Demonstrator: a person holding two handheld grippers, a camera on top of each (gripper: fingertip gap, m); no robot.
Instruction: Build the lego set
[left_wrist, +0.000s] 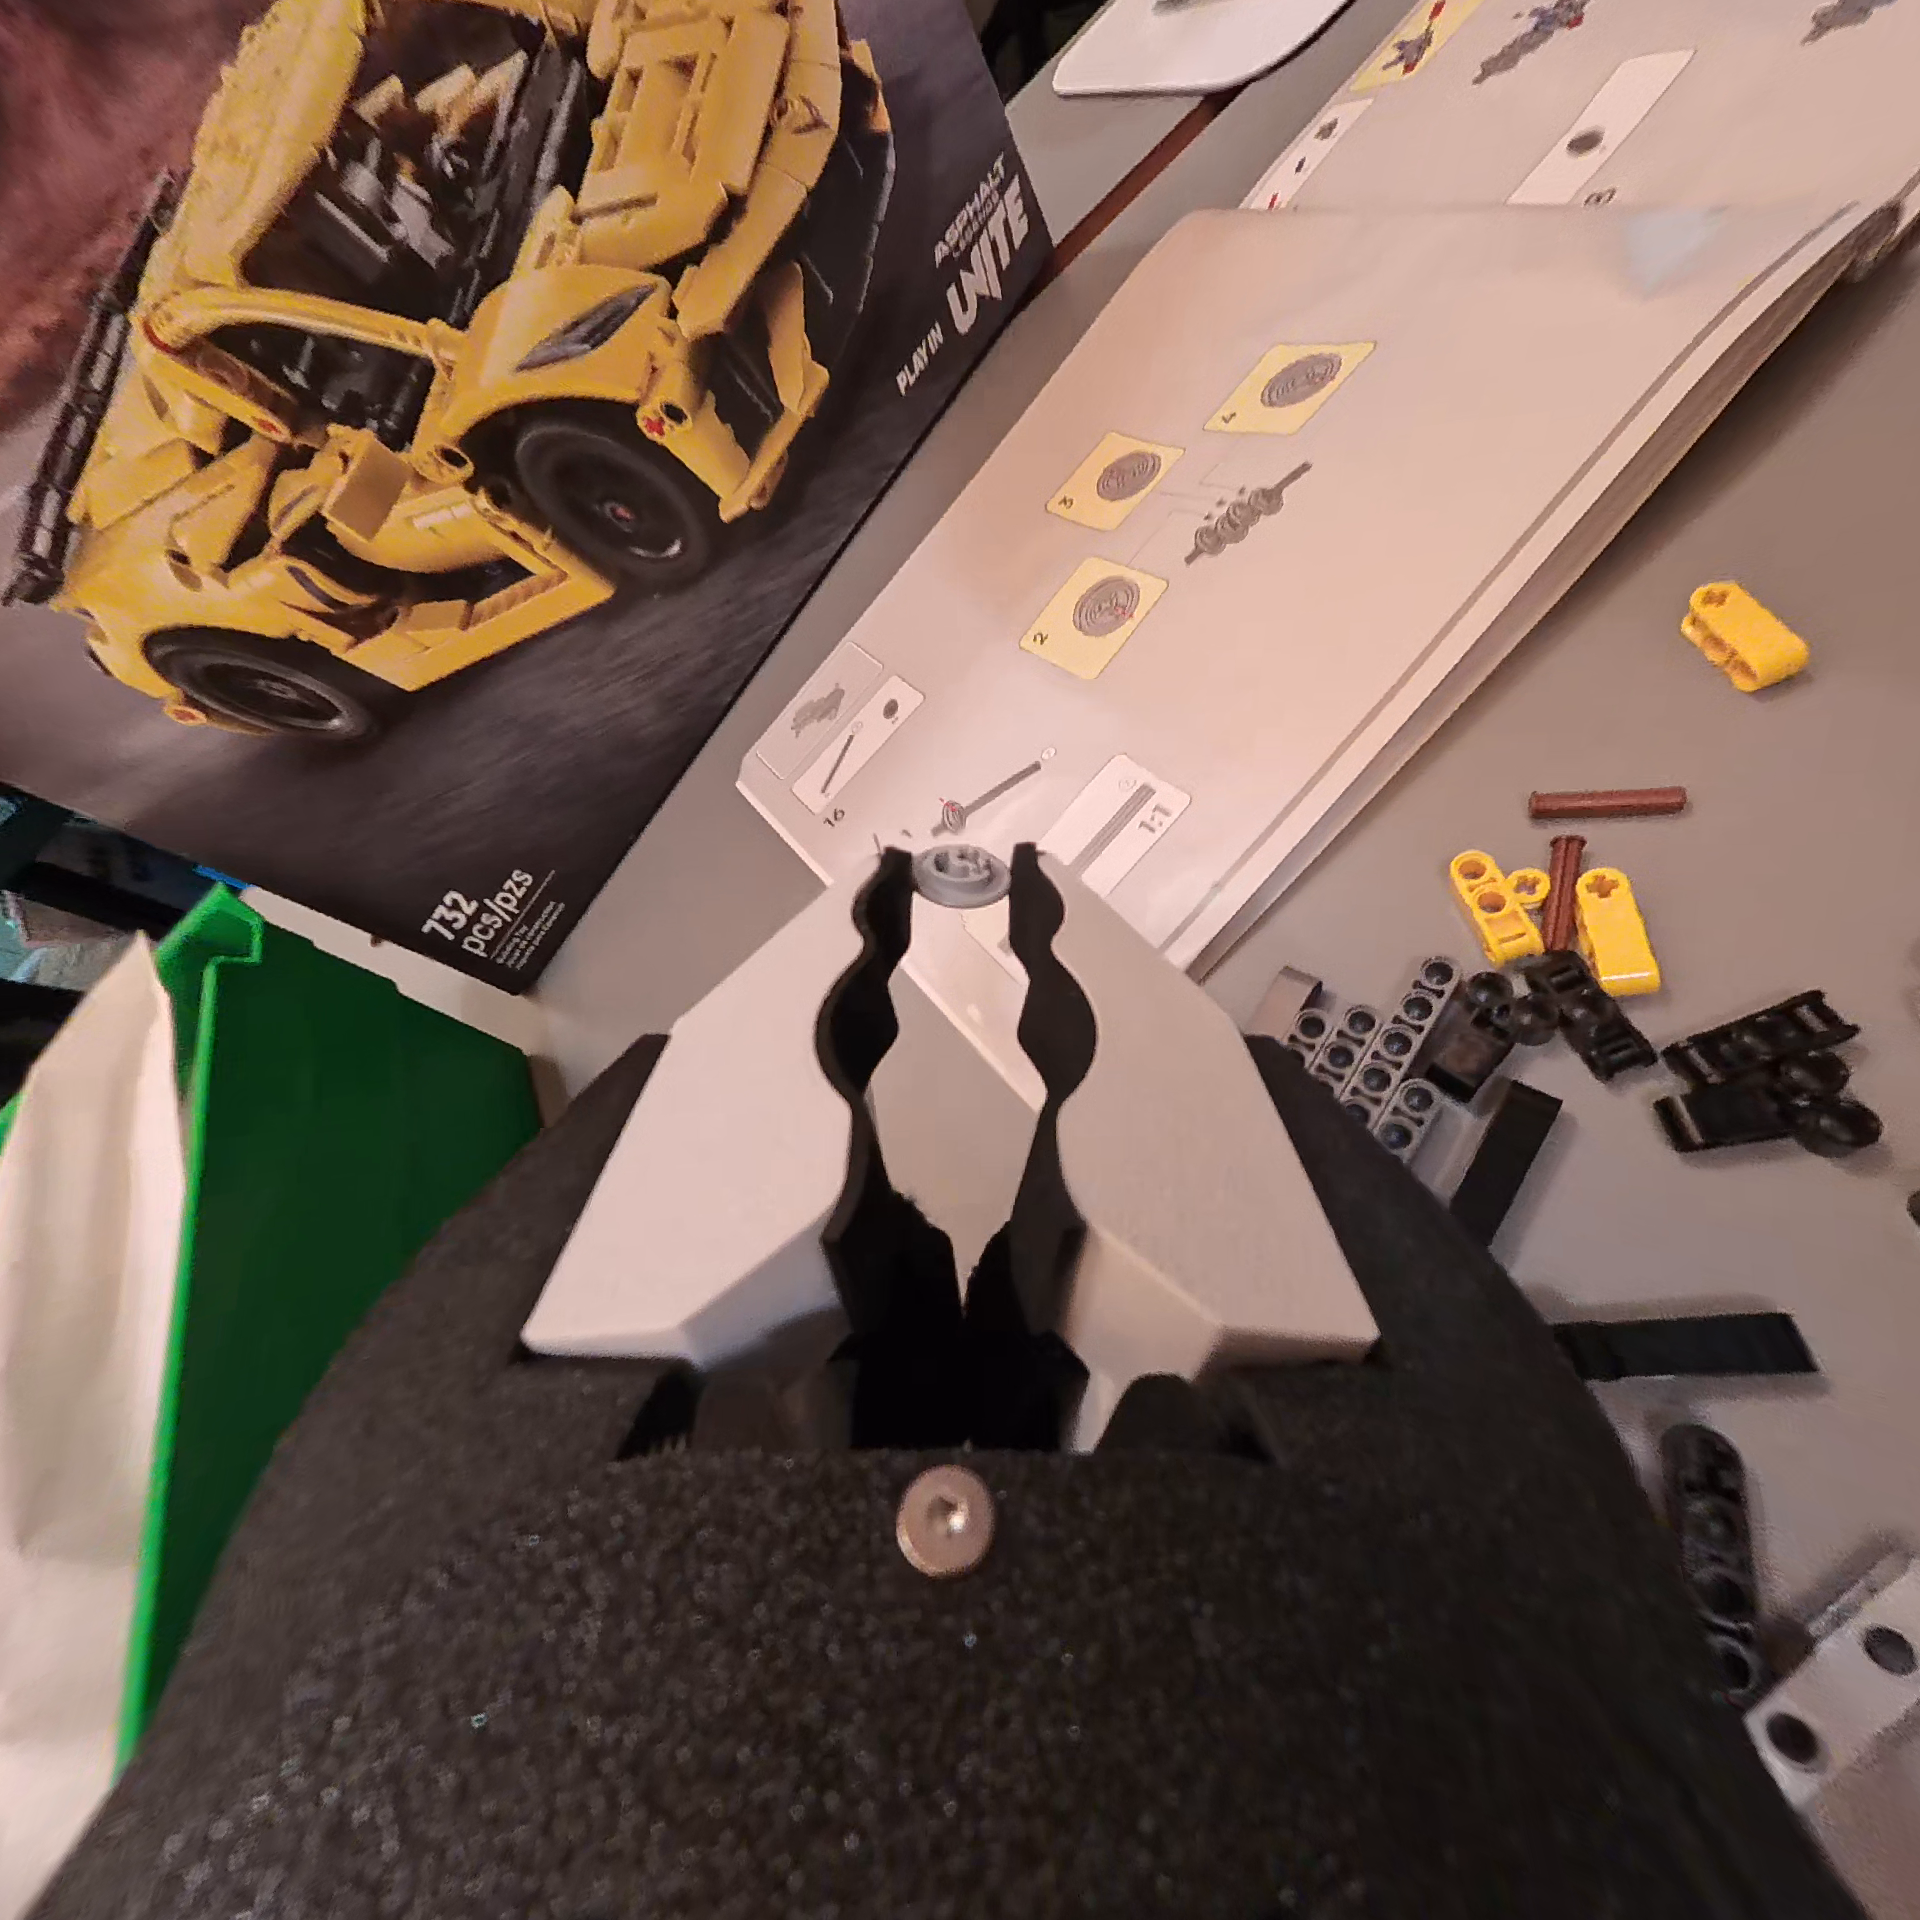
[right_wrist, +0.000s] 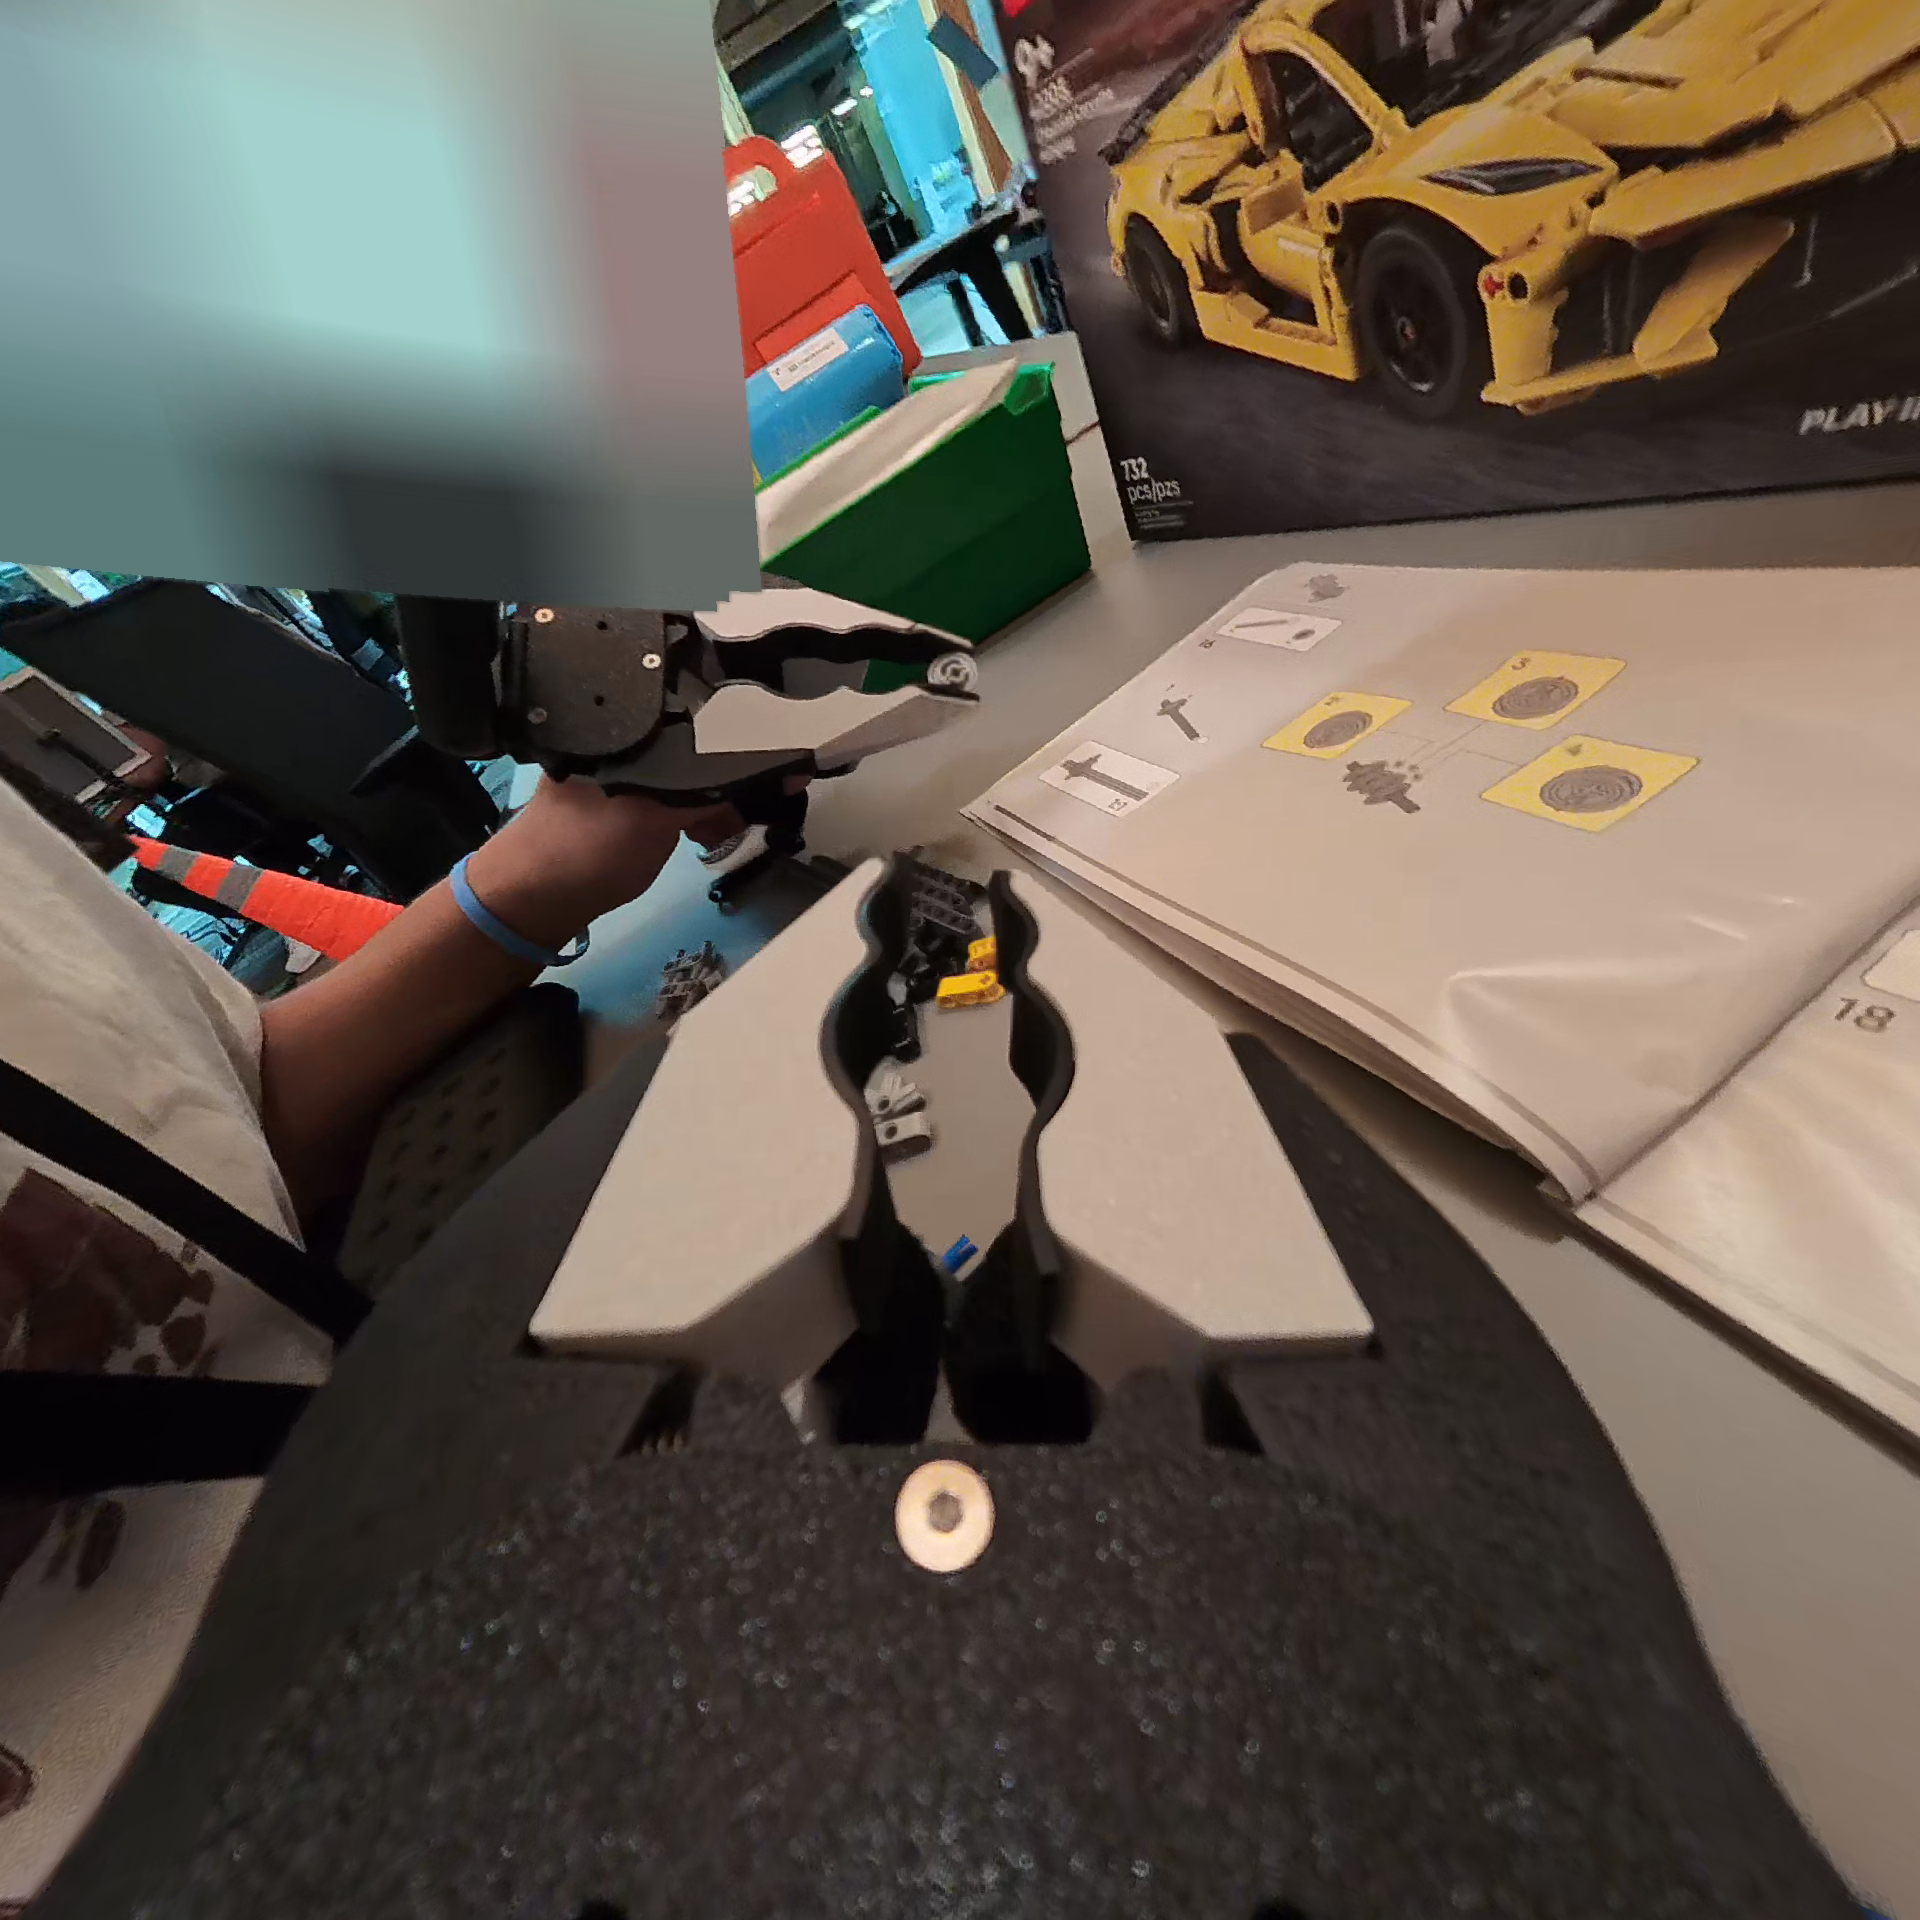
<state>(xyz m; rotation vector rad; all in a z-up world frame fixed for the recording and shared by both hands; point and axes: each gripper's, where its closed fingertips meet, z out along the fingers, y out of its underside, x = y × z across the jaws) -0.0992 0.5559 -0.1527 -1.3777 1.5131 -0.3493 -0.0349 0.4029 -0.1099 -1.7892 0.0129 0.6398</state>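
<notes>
Grey table (left_wrist: 1714, 1299); green bin (right_wrist: 956, 520) behind.

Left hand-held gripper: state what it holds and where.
The left hand-held gripper pinches a small grey round piece by its rim, at the fingertips.

The open white paper instruction booklet (left_wrist: 1351, 540) lies flat on the grey tabletop (left_wrist: 1714, 1299). Behind the booklet stands the dark cardboard set box (left_wrist: 499, 520). Left of the booklet sits the green plastic bin (left_wrist: 312, 1143). Right of the booklet lie scattered yellow, black and brown plastic bricks (left_wrist: 1558, 987).
</notes>
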